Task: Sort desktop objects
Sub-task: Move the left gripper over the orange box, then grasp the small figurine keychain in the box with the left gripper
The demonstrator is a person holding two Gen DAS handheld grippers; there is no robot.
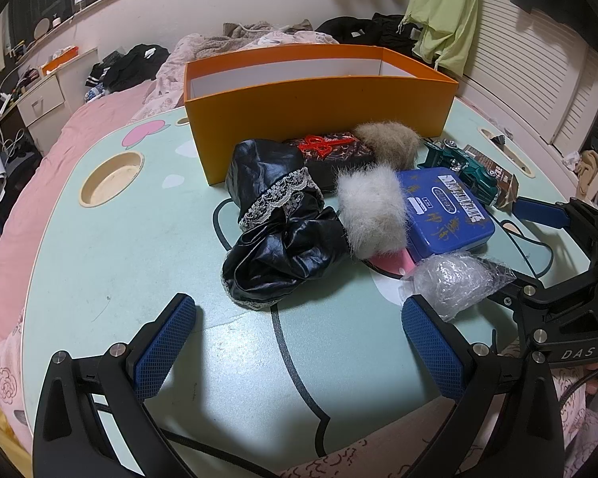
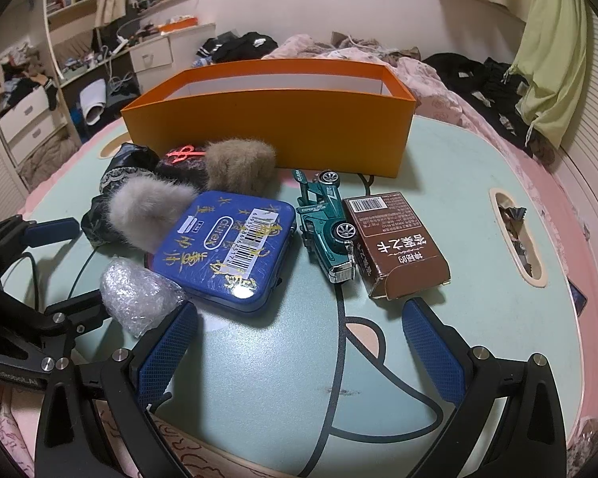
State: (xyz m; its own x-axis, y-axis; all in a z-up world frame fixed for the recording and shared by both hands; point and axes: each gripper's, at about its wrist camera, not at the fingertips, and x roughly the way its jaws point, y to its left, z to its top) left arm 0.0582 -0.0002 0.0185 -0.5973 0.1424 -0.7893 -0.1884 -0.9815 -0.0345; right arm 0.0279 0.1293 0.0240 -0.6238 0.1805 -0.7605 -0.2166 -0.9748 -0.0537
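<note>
Table (image 1: 99, 263) of pale mint green with a cartoon drawing in dark lines sits on a bed with pink bedding (image 1: 40, 167); round and oblong cut-outs pierce its top. Both grippers hover low over its near edge, each with its fingers spread wide apart and holding nothing. Ahead of the left gripper (image 1: 299, 334) lies a crumpled black satin cloth (image 1: 275, 239) with lace trim, and just right of it a white fur pompom (image 1: 370, 215) leaning on a blue tin (image 1: 446, 211). A wad of bubble wrap (image 1: 454, 283) lies just beyond the left gripper's right finger. Ahead of the right gripper (image 2: 299, 334) a green toy car (image 2: 327, 223) lies tipped on its side between the blue tin and a brown carton (image 2: 394, 239), close beside both. Farther out, a tan fur pompom (image 2: 239, 163) and a dark patterned pouch (image 1: 335, 151) with a red knot lie close against the near wall of an open orange box (image 2: 267, 127). Beyond the table, clothes are heaped on the bed, a green garment (image 2: 550, 59) hangs at the right, and white drawers (image 2: 24, 119) stand at the left
</note>
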